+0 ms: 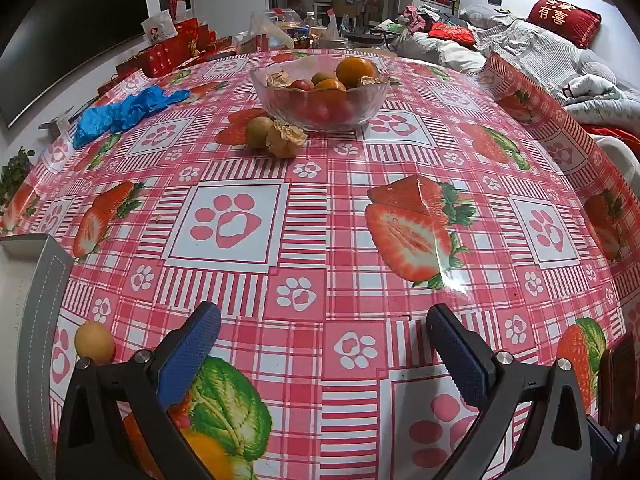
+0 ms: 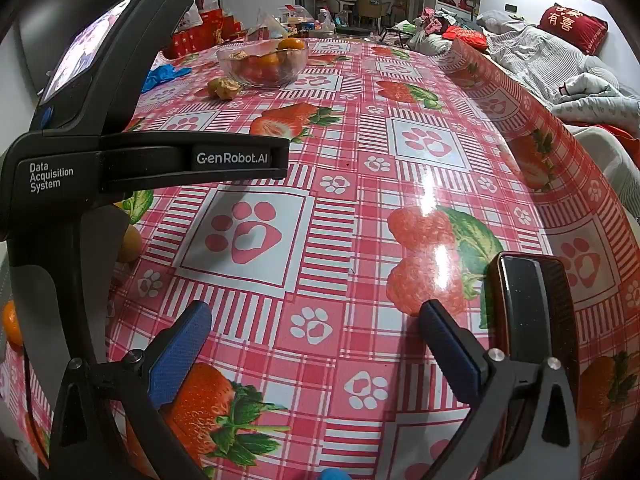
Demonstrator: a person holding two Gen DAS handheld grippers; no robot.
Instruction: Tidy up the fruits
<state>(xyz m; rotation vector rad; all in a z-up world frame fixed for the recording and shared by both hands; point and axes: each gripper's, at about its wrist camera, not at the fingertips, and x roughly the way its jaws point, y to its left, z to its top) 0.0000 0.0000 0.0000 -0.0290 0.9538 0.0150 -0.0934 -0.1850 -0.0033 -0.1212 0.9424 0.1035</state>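
At the far middle of the table, a glass bowl [image 1: 320,96] already holds oranges, small red fruits and papery husked ones, while two pieces lie loose just in front of it on its left: a greenish-brown round fruit [image 1: 258,131] touching a husked fruit [image 1: 286,140]. Another small yellowish fruit [image 1: 94,342] sits at the near left, beside a grey-edged pad [image 1: 44,320], and the right wrist view shows an orange [image 2: 11,326] at the near left edge as well. Blue gloves [image 1: 120,114] lie crumpled left of the bowl on the strawberry-print tablecloth [image 1: 360,240]. The left gripper [image 1: 322,354] is spread wide with nothing between its blue pads, and the right gripper [image 2: 314,350] is likewise wide apart and empty, a dark phone-like object [image 2: 528,308] lying just beside its right finger. Collecting seems partly done, with no pick begun; the next move likely calls for reaching a loose fruit, straddling it, and closing gently, as the husks look fragile.
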